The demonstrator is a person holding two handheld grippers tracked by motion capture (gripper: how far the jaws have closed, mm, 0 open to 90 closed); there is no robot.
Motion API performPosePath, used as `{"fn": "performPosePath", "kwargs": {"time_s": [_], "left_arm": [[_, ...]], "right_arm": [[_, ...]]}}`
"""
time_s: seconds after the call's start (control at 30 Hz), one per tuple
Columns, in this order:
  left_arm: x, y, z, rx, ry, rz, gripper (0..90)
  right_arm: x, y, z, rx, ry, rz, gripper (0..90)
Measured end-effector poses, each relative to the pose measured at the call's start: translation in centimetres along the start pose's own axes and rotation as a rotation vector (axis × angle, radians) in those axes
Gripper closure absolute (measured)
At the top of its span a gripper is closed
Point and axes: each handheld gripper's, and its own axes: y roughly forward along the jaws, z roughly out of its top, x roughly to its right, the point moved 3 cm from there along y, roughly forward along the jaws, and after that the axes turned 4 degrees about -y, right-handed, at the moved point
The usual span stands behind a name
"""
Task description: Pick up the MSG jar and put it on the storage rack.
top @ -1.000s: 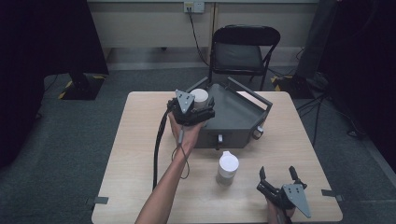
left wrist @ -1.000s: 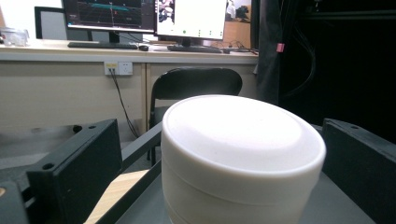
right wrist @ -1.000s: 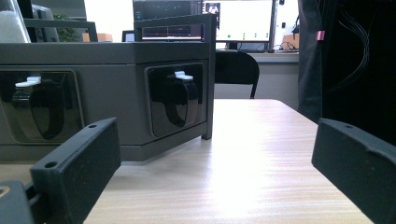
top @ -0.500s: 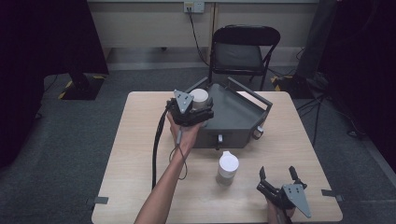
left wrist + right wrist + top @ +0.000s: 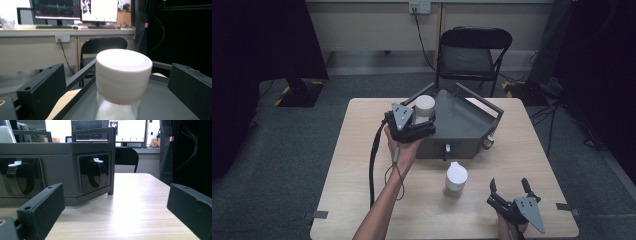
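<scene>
A clear bottle with a white cap [image 5: 424,106] [image 5: 123,72] stands at the left corner of a grey tray [image 5: 464,125] [image 5: 172,105]. My left gripper [image 5: 421,120] [image 5: 117,75] is open, with its jaws on either side of the bottle and a gap showing on both sides of the cap. A second white-capped bottle [image 5: 456,176] stands on the table in front of the tray. My right gripper [image 5: 509,184] [image 5: 116,200] rests low at the table's front right, open and holding nothing, and faces the tray's front wall [image 5: 57,152].
The wooden table [image 5: 362,165] has bare surface on its left and right sides. A black folding chair [image 5: 472,55] stands behind the far edge. Two black recessed latches [image 5: 93,173] sit in the tray's front wall. A cable [image 5: 373,165] trails from the left gripper.
</scene>
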Motion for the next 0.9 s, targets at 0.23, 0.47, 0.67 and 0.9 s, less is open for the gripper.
{"fn": "performPosePath", "kwargs": {"time_s": [0.23, 0.47, 0.67, 0.9], "left_arm": [[-0.5, -2.1, -1.0, 0.037, -0.036, 0.005, 0.0], [-0.3, -4.6, -3.2, 0.090, -0.043, 0.028, 0.3], [-0.1, -6.2, -4.1, 0.108, -0.022, 0.037, 0.1], [-0.2, -7.7, -5.3, 0.128, -0.025, 0.063, 0.1]], "right_arm": [[0.0, 0.0, 0.0, 0.000, 0.000, 0.000, 0.3], [0.0, 0.0, 0.0, 0.000, 0.001, -0.002, 0.4], [0.0, 0.0, 0.0, -0.001, 0.001, -0.003, 0.4], [0.0, 0.0, 0.0, -0.001, 0.000, -0.003, 0.4]]}}
